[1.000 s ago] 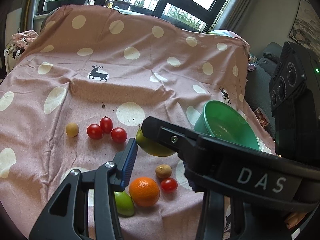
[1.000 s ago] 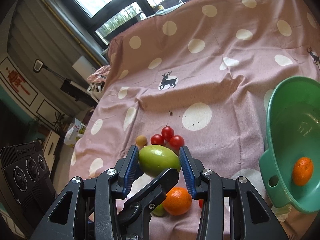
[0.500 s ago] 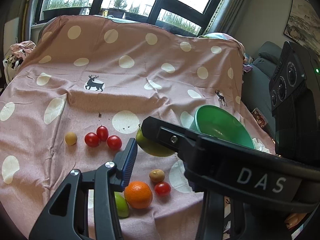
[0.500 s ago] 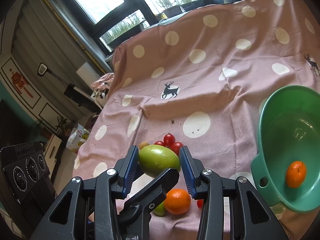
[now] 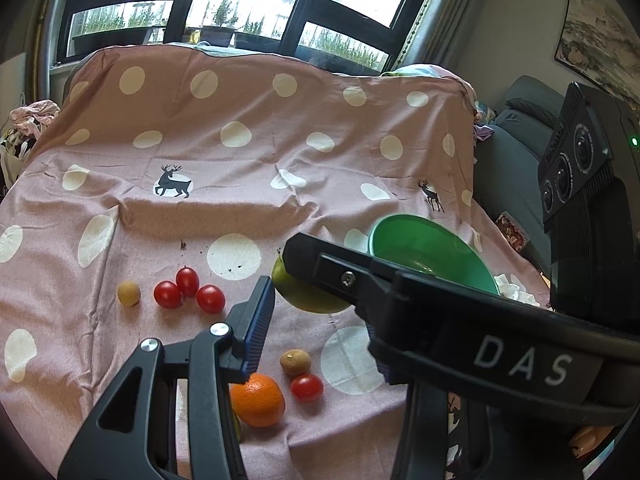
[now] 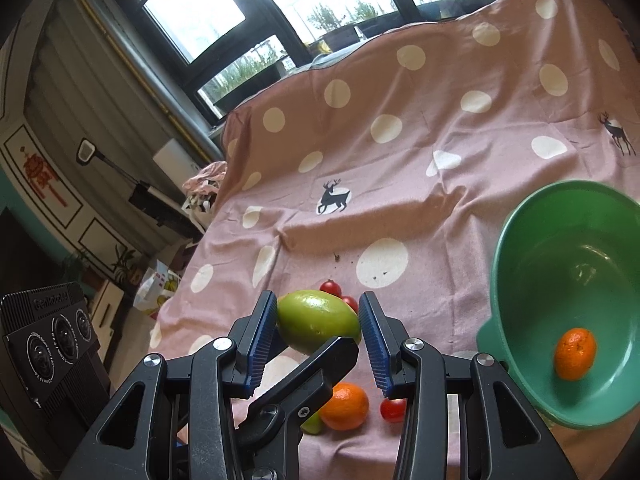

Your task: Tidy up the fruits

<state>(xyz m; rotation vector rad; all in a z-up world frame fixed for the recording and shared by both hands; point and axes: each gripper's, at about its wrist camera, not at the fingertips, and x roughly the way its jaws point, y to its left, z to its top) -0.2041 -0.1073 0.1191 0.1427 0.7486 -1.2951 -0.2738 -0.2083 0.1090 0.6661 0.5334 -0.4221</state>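
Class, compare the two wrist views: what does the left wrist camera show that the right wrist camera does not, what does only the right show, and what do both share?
Only the left wrist view: the yellowish round fruit left of the three tomatoes, and the small brown fruit beside a lone tomato.

Only the right wrist view: a mandarin inside the green bowl, and both blue pads of the right hand-held gripper pressing the green mango.

Both: the mango, the bowl, the orange on the pink dotted cloth, and cherry tomatoes.

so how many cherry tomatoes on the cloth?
4 visible: a cluster of three left of the green mango, one beside the orange. The grippers could hide more.
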